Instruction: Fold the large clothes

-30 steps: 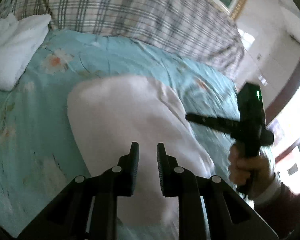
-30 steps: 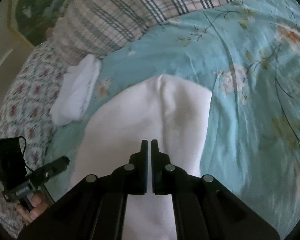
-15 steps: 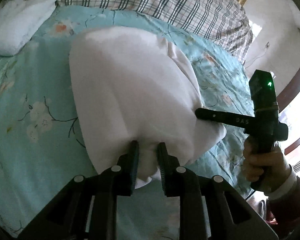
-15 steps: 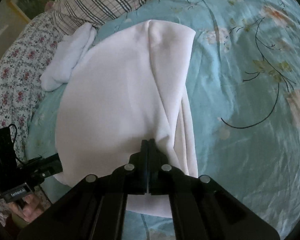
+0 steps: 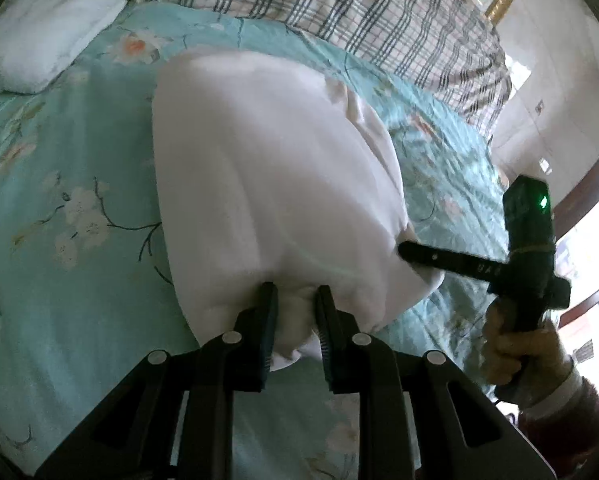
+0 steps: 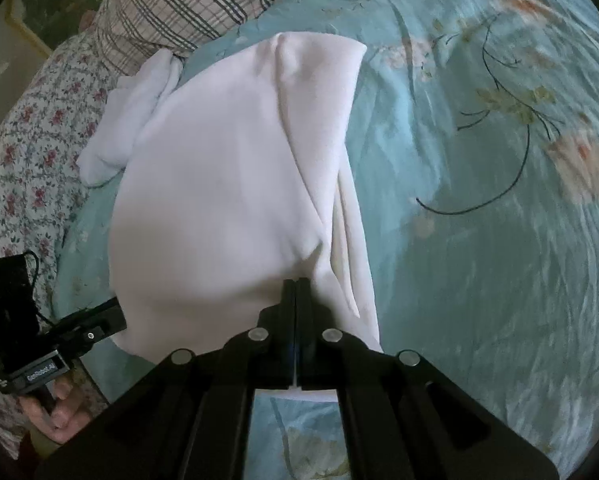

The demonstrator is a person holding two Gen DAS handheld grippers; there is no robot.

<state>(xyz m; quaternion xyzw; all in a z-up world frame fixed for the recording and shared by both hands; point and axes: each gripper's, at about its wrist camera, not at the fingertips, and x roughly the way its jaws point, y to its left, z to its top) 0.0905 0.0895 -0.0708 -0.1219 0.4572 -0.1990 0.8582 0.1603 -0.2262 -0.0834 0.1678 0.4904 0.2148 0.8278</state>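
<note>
While I count what lies before me, I find two white things on the bed (image 5: 59,184): one large white garment (image 5: 267,184) spread over the teal floral cover, and one smaller folded white cloth (image 5: 47,40) up at ten o'clock of it, near the plaid pillow (image 5: 339,12). My left tongs (image 5: 295,320) stand a little apart with a bunched hem of the garment between them, at its six o'clock edge. My right tongs (image 6: 296,312) are pressed together on the garment's near edge, a thin strip of white showing between the pads. From the left view, the right tongs reach in at four o'clock, touching the cloth's corner. Compared with a second ago, the garment now lies drawn out longer toward me, and both tongs have come down to its near hem.
</note>
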